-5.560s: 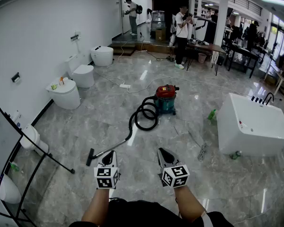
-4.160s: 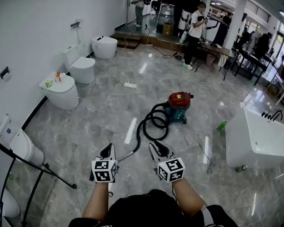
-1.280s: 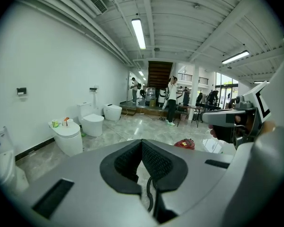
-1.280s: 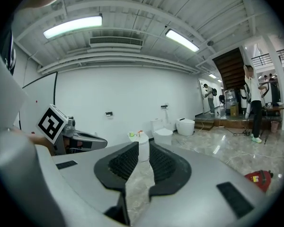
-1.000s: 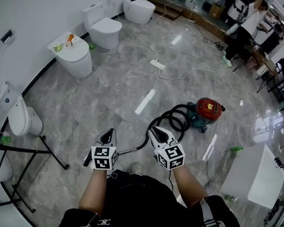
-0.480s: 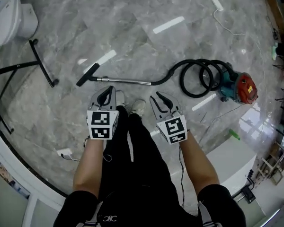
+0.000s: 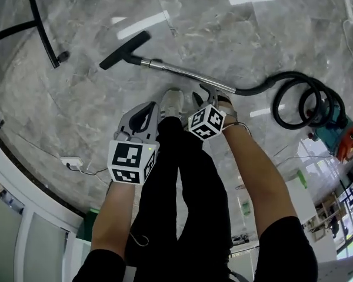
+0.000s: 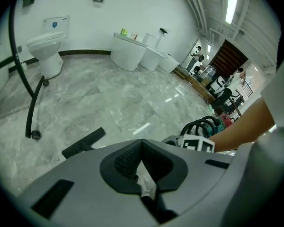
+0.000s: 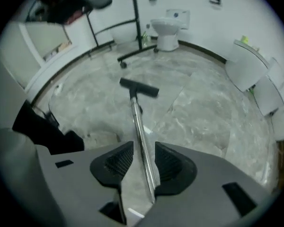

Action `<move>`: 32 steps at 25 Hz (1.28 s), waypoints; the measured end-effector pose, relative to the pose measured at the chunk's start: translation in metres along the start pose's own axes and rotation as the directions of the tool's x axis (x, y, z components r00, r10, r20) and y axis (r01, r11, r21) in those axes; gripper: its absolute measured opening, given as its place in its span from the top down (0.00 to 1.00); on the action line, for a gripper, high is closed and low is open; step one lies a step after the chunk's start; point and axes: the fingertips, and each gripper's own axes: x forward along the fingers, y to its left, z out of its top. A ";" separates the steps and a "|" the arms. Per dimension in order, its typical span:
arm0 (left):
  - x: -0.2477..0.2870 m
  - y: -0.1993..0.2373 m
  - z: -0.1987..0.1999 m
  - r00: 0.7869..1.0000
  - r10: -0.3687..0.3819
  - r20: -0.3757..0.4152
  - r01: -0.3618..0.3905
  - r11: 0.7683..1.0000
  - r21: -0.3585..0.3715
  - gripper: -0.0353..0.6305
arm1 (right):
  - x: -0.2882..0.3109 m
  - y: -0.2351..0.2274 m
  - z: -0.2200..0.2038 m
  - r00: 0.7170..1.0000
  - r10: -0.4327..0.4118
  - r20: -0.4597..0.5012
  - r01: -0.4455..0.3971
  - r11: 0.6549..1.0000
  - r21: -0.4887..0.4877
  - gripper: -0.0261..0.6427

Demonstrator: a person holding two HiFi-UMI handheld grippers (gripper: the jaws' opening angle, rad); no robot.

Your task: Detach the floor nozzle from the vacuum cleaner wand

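Note:
The vacuum's black floor nozzle (image 7: 125, 49) lies on the marble floor, joined to the silver wand (image 7: 188, 75), which runs right into the black hose (image 7: 306, 107). My right gripper (image 7: 209, 93) hangs low over the wand's hose end. Its jaws have just been opening and stand open. In the right gripper view the wand (image 9: 143, 136) runs through the gap between them toward the nozzle (image 9: 139, 87), and the pads do not press on it. My left gripper (image 7: 148, 111) is shut and empty, short of the wand. In its own view the nozzle (image 8: 84, 142) lies ahead to the left.
The red and teal canister (image 7: 341, 137) sits at the right edge. A black stand leg with a castor (image 7: 44, 31) crosses the upper left. A white plug block with cable (image 7: 70, 163) lies at the left. The person's shoes (image 7: 172, 101) stand beside the wand. Toilets (image 8: 46, 51) line the wall.
Both grippers have dropped toward the floor. The right one has come over the wand with its jaws spread wider. The head view has tipped further down, and the nozzle now sits higher in it.

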 end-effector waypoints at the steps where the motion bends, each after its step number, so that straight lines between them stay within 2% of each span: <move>1: 0.007 0.014 -0.014 1.000 0.007 -0.013 -0.007 1.000 -0.010 0.95 | 0.034 0.004 -0.014 0.998 -0.005 -0.055 0.002 0.999 -0.049 0.74; 4: 0.020 0.045 -0.053 0.999 0.033 -0.039 -0.035 0.997 -0.066 0.95 | 0.109 0.011 -0.052 0.986 -0.019 -0.168 -0.007 0.988 -0.155 0.74; 7: 0.032 0.061 -0.087 0.998 0.032 -0.057 -0.039 0.990 -0.137 0.95 | 0.151 0.004 -0.072 0.975 -0.054 -0.214 0.015 0.984 -0.180 0.74; 11: 0.037 0.073 -0.113 0.996 0.034 -0.077 -0.048 0.981 -0.189 0.95 | 0.179 0.009 -0.074 0.971 -0.055 -0.232 0.005 0.977 -0.212 0.74; 17: 0.044 0.068 -0.118 0.997 -0.008 -0.077 -0.009 0.977 -0.214 0.95 | 0.191 0.007 -0.079 0.956 -0.078 -0.284 0.003 0.967 -0.256 0.71; 19: 0.046 0.066 -0.112 0.998 -0.033 -0.051 0.020 0.971 -0.239 0.95 | 0.184 0.012 -0.074 0.962 -0.033 -0.270 -0.032 0.971 -0.235 0.71; 22: 0.046 0.067 -0.098 0.999 -0.050 0.019 0.053 0.946 -0.321 0.93 | 0.151 0.022 -0.046 0.986 0.026 -0.164 -0.058 0.981 -0.188 0.72; 23: 0.046 0.069 -0.094 0.998 -0.044 0.040 0.055 0.935 -0.349 0.87 | 0.135 0.025 -0.034 0.992 0.037 -0.122 -0.057 0.984 -0.168 0.72; 25: 0.048 0.076 -0.086 0.997 -0.027 0.072 0.054 0.908 -0.414 0.68 | 0.096 0.032 -0.013 0.998 0.054 -0.042 -0.060 0.989 -0.138 0.72; 26: 0.051 0.081 -0.084 0.996 -0.018 0.083 0.055 0.884 -0.463 0.61 | 0.075 0.035 -0.004 0.998 0.064 -0.007 -0.065 0.989 -0.131 0.72; 27: 0.054 0.088 -0.083 0.996 -0.012 0.090 0.058 0.848 -0.527 0.57 | 0.055 0.037 0.002 0.997 0.074 0.022 -0.071 0.989 -0.127 0.72; 28: 0.060 0.096 -0.083 0.995 -0.007 0.096 0.064 0.797 -0.601 0.55 | 0.034 0.039 0.006 0.996 0.083 0.044 -0.076 0.989 -0.126 0.72; 29: 0.066 0.105 -0.084 0.995 -0.003 0.103 0.072 0.732 -0.678 0.53 | 0.015 0.040 0.008 0.994 0.089 0.059 -0.081 0.988 -0.130 0.72; 31: 0.079 0.123 -0.091 0.993 0.004 0.117 0.093 0.576 -0.812 0.50 | -0.018 0.043 0.008 0.992 0.096 0.076 -0.085 0.986 -0.142 0.72; 32: 0.084 0.133 -0.095 0.992 0.011 0.123 0.101 0.505 -0.857 0.49 | -0.032 0.045 0.008 0.991 0.100 0.084 -0.087 0.985 -0.149 0.72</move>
